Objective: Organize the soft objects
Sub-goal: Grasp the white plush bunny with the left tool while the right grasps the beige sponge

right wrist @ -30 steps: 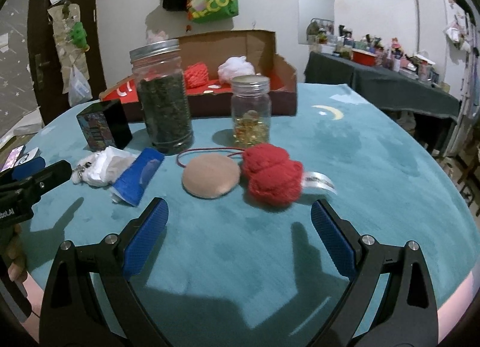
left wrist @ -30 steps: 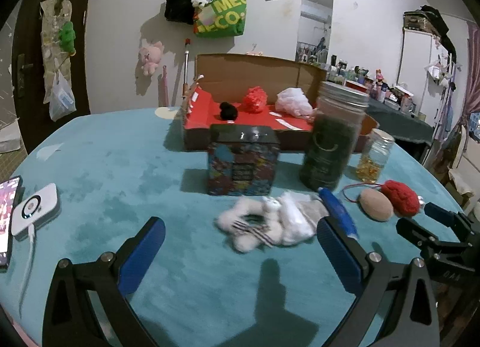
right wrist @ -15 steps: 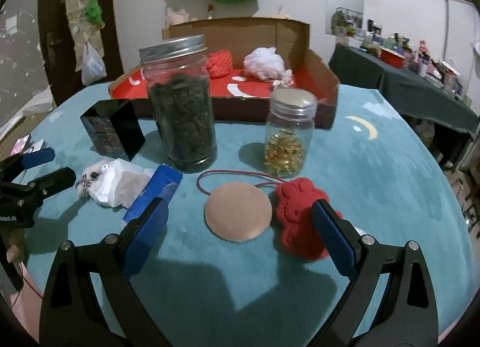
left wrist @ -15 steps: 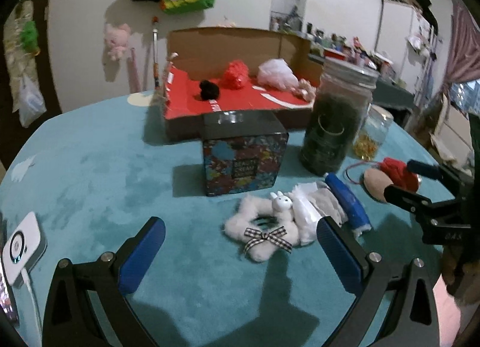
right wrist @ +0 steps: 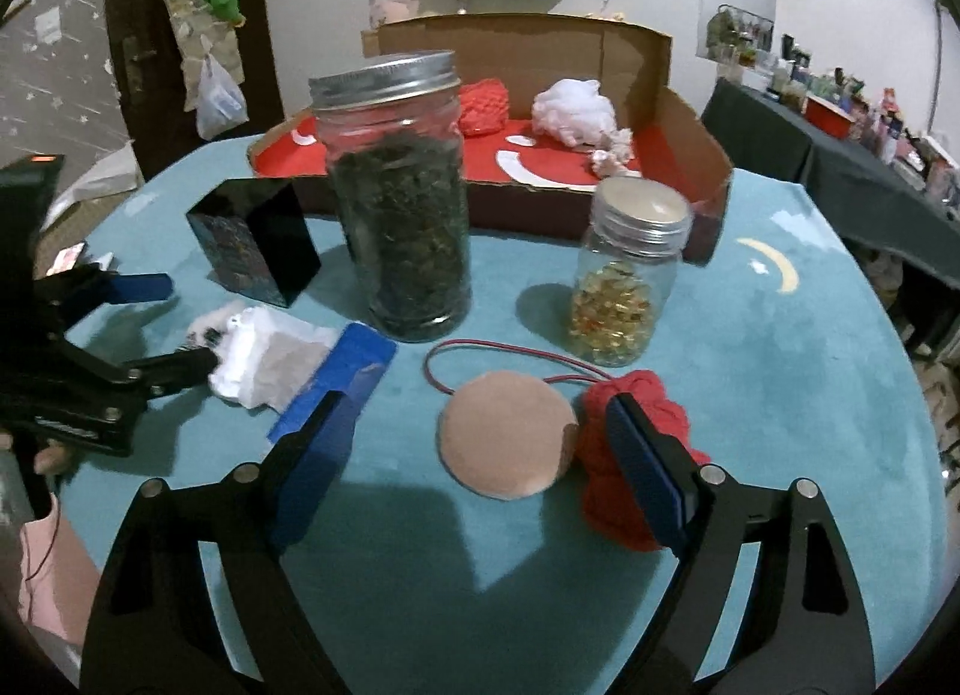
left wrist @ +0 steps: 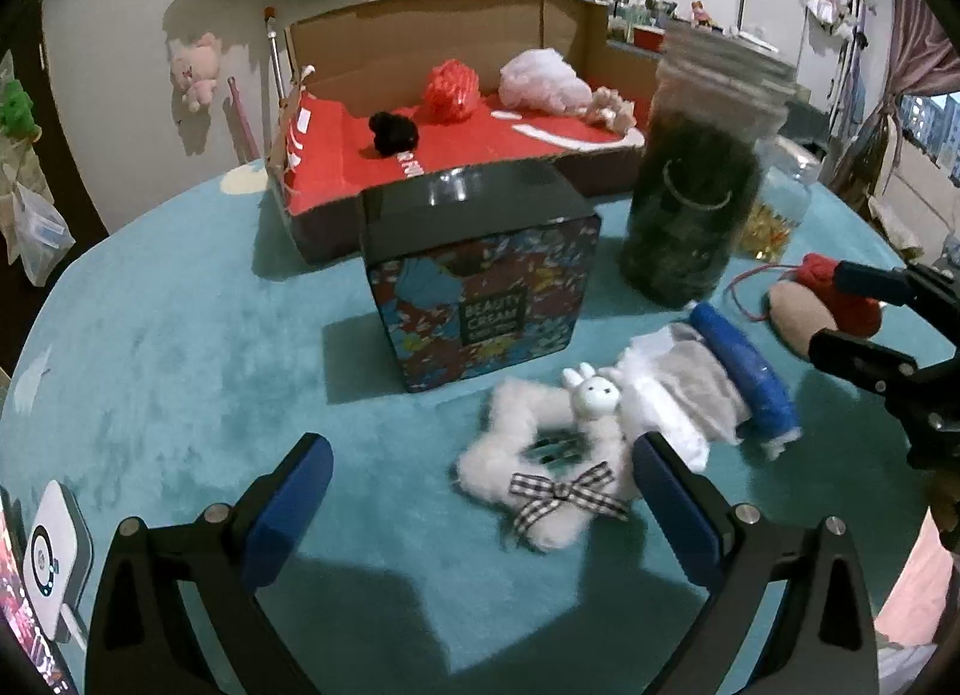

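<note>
The white fluffy scrunchie [left wrist: 543, 473] with a bunny head and a checked bow lies on the teal table cover [left wrist: 180, 347], just ahead of the left gripper [left wrist: 480, 491]. Its jaws stand wide open with nothing held; the scrunchie sits toward the right-hand finger rather than squarely between the two. Touching the scrunchie on its far right is a white and grey cloth bundle [left wrist: 684, 401] with a blue tube [left wrist: 744, 371] lying across it.

Farther right, the tan round pad [right wrist: 507, 434] rests flat on the cover between the fingers of the right gripper [right wrist: 480, 449], and the red knitted ball [right wrist: 636, 455] touches its right edge — the right-hand finger is in front of that ball. These jaws are closing but grip nothing so far. A thin red cord [right wrist: 480, 350] loops behind the pad.

Behind these stand a tall jar of dark leaves [right wrist: 399, 197], a small jar of golden capsules [right wrist: 624, 281] and a patterned tin box [left wrist: 480, 275]. At the back, an open cardboard box [left wrist: 456, 155] with a red floor holds a black pompom [left wrist: 393, 132], a red mesh puff [left wrist: 451, 90], a white puff [left wrist: 543, 80] and a small pale plush [left wrist: 612, 110].
</note>
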Motion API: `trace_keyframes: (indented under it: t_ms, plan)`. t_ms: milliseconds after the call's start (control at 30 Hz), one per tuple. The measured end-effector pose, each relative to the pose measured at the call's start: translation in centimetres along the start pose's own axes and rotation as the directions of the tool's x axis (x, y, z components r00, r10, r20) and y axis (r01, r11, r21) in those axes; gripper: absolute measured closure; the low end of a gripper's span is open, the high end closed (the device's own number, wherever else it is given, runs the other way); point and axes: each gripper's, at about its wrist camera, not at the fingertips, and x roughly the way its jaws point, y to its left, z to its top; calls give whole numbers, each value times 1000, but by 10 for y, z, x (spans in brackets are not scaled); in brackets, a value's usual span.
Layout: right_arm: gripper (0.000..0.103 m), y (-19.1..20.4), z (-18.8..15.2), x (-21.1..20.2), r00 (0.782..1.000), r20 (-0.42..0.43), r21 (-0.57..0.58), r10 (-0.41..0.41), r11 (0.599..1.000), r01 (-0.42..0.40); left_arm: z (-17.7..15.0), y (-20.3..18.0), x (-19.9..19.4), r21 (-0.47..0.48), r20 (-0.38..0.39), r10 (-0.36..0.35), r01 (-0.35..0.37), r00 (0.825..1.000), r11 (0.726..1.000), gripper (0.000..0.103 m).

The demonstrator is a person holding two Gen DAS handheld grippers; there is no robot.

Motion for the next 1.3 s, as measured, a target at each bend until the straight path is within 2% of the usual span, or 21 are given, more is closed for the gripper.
trace_keyframes:
  t_ms: [100, 367, 467, 533, 633, 767, 967, 1067, 1100, 1133, 1167, 1200, 1300]
  plan:
    - [18, 1, 1, 4, 1000, -11, 4, 9, 1000, -9, -1, 5, -1, 6, -7, 6, -6, 1000, 1000, 0]
    - [18, 0, 3, 10, 994, -39, 56, 98, 994, -96, 5, -3, -2, 58, 7, 32, -33, 999, 998, 0]
    - [18, -4, 1, 14, 997, -52, 50, 49, 998, -46, 7, -6, 4, 74, -5, 50, -49, 999, 996, 2]
    - [23, -6, 0, 15, 997, -57, 52, 52, 997, -49, 7, -3, 9, 59, -23, 29, -28, 999, 998, 4]
    - [29, -6, 1, 17, 997, -73, 26, 13, 1000, -11, 8, 2, 12, 20, -34, -22, 23, 999, 1000, 8]
    - [30, 0, -2, 21, 995, -102, -21, -20, 1000, 18, 7, 1, 11, 19, -29, -25, 26, 999, 999, 10]
    - [30, -10, -3, 17, 995, -96, -10, -7, 1000, 6, 7, 1, 12, 18, -30, -29, 29, 999, 999, 11]
    - [30, -15, -1, 17, 995, -95, 9, 13, 1000, -12, 8, -1, 12, 22, -24, -37, 37, 999, 999, 18]
    - [31, -14, -1, 19, 995, -98, 5, 11, 1000, -11, 7, -2, 11, 21, -20, -45, 45, 999, 999, 25]
    - [34, -12, -1, 22, 994, -106, -5, 8, 1000, -8, 7, -3, 9, 23, -14, -56, 57, 998, 998, 30]
    - [43, -11, -2, 27, 992, -121, -7, 17, 1000, -18, 7, -5, 8, 26, -8, -67, 68, 998, 997, 42]
    - [49, -13, -2, 27, 992, -126, 5, 22, 1000, -22, 7, -8, 5, 28, -2, -77, 77, 997, 997, 48]
    - [72, -28, -4, 23, 992, -111, 74, 54, 996, -45, 7, -10, -1, 17, 12, -83, 83, 996, 996, 53]
